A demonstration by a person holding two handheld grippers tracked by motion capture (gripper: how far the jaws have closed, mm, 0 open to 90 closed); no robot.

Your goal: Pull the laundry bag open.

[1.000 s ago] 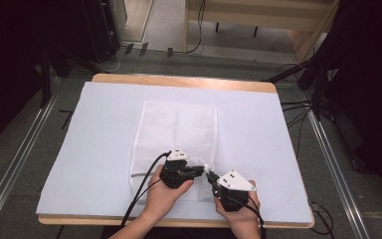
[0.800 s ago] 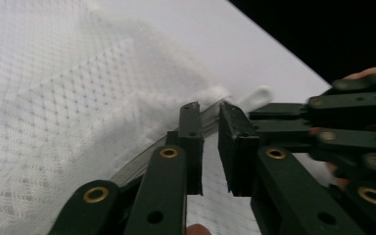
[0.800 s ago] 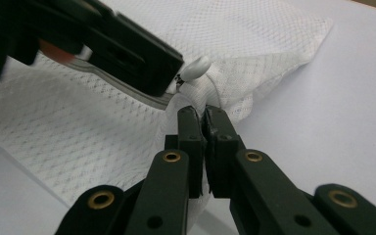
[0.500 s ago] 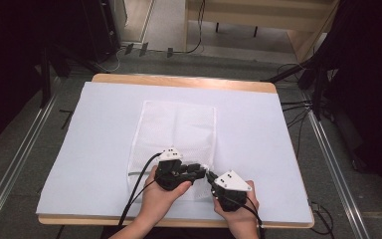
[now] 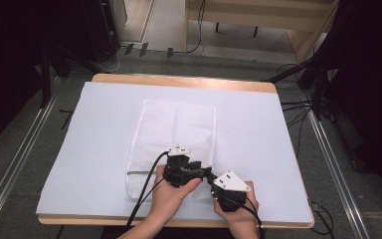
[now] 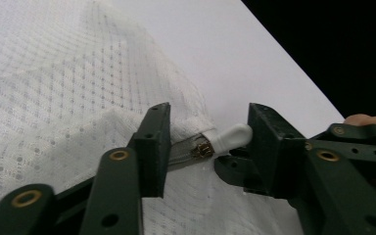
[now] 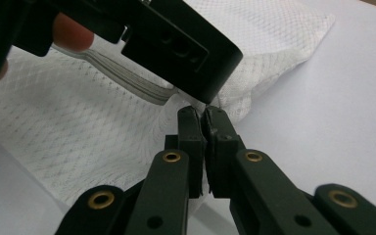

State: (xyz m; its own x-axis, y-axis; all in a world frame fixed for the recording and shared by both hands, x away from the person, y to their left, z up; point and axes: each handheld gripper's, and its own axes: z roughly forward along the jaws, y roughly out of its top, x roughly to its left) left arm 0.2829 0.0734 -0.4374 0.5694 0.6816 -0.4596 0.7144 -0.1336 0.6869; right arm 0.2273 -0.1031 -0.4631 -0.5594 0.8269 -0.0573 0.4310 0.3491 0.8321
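A white mesh bag lies flat on the white table cover. Both hands work at its near right corner. My left gripper is open. Its jaws have just been opening, and the white zipper pull sits loose between them, touching neither pad. The grey zipper tape runs back along the bag's edge. My right gripper is shut on the mesh bag just under the pull, pinching a fold of fabric. The left gripper's jaw hangs right above it.
The wooden table edge shows at the far side and along the near side. Black cables trail from the grippers toward the person. Dark stands and floor cables surround the table.
The left gripper's jaws stand wider apart than before, off the zipper pull. Both hands stay at the bag's near right corner.
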